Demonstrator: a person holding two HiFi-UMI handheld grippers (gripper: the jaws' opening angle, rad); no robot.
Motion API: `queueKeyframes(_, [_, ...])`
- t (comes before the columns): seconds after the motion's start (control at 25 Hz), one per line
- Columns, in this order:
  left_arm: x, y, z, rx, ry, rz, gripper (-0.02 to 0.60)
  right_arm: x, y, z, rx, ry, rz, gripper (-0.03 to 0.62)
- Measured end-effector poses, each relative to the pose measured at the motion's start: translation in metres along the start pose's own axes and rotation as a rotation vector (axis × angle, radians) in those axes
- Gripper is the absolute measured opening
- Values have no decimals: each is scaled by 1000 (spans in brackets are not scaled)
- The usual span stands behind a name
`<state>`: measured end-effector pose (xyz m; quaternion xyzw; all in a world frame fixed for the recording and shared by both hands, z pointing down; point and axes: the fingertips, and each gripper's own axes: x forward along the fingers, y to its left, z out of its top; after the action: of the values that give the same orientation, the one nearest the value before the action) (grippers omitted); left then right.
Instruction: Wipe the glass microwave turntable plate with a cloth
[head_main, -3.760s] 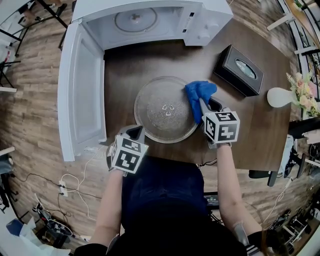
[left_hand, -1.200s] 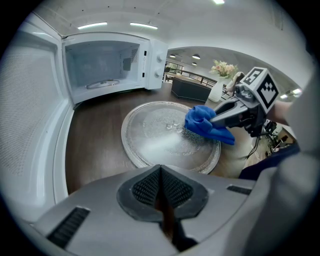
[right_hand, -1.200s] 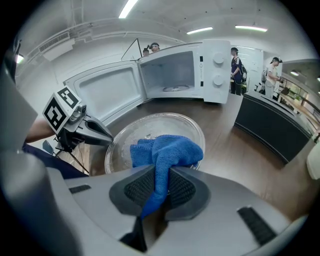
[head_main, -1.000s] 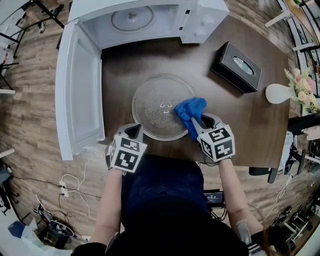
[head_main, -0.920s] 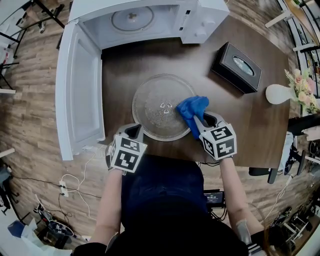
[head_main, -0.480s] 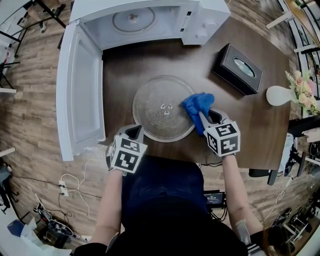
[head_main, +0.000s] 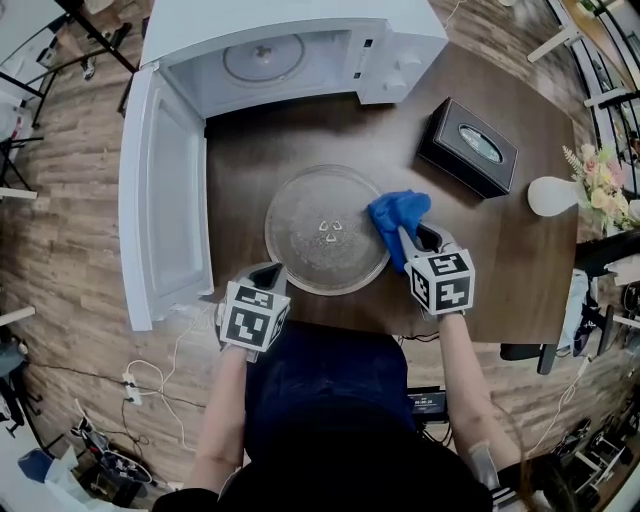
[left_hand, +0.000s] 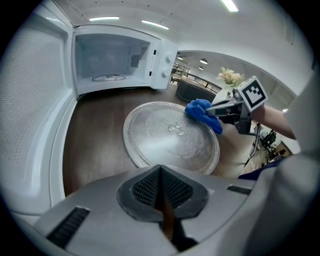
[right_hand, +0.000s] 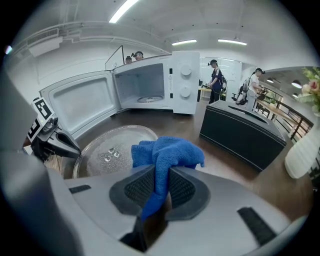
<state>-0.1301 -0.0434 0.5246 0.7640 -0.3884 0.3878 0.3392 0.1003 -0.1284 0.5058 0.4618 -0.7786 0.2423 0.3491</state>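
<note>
While left tongs (left_hand: 160, 174) sit closed, right tongs (right_hand: 161, 176) pinch one cloth (right_hand: 169, 150) over one plate's (head_main: 305, 215) rim.

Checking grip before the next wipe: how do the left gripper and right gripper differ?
The left gripper has its jaws shut on nothing; the right gripper has its jaws shut on the blue microfibre cloth. The left gripper sits short of the near rim of the round clear glass turntable plate; the right gripper holds the cloth over its right edge. Both are shut.
</note>
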Motion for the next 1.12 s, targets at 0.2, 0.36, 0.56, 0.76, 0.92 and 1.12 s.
queueKeyframes(0.2, [-4, -2, 3, -42, -19, -8, 5, 0, 0, 1, 7, -13, 1, 54])
queueKeyframes(0.36, [-9, -6, 15, -74, -53, -21, 5, -6, 2, 9, 68, -48, 14, 54])
queueKeyframes(0.56, [-32, -32, 42, -7, -100, -118, 5, -27, 3, 26, 172, -118, 44, 52])
queueKeyframes(0.76, [-61, -37, 95, 71, -230, -150, 5, -61, 3, 67, 242, -255, 79, 52])
queueKeyframes(0.92, [-90, -35, 143, 62, -407, -166, 5, -89, 5, 96, 268, -370, 67, 52])
queueKeyframes(1.12, [-119, -28, 185, 8, -654, -167, 5, -122, 11, 116, 263, -504, 7, 52])
